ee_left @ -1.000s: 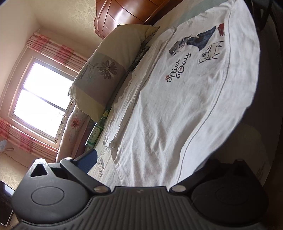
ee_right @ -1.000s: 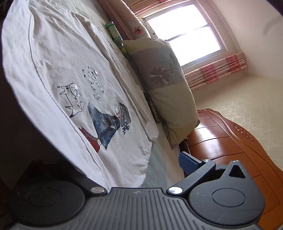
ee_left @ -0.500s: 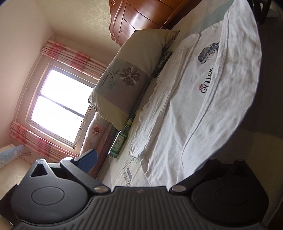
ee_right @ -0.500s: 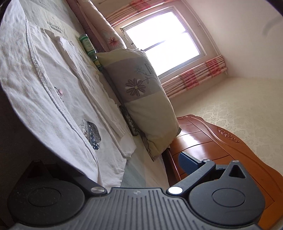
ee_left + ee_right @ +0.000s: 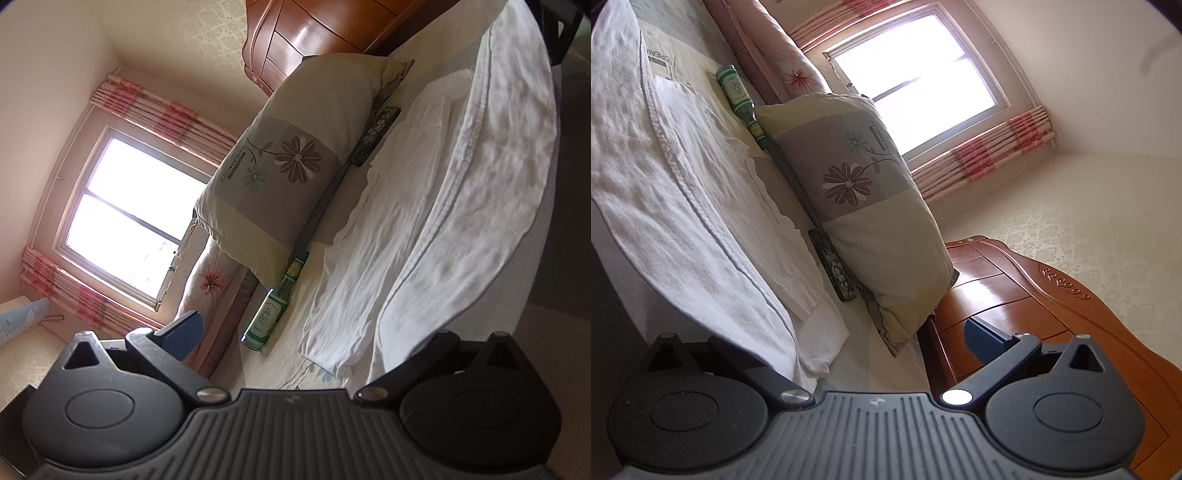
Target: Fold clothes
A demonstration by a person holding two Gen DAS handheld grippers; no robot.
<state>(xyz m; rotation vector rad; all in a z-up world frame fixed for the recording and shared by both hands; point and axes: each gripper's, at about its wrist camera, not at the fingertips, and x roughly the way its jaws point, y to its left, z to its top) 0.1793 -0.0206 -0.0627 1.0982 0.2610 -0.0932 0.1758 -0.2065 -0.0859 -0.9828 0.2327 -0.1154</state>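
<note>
While we carry the white cotton T-shirt's hem [image 5: 491, 206] over its body on the bed [image 5: 291, 354], each claw, left [image 5: 317, 343] and right [image 5: 875, 343], appears clamped on an edge, though the pinch itself is hidden, keeping the fold line taut.

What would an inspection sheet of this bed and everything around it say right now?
Surface: bed, pale sheet.
Job's things: white shirt, hem lifted and curling over the part lying flat.
Clutter: green bottle and dark case beside the pillow; floral roll behind.
Grippers: left gripper and right gripper, each with one finger under the cloth; grip cannot be told.
Cables: nothing seen.
Surroundings: bright window, pink blinds, wooden headboard, patterned wall.
</note>
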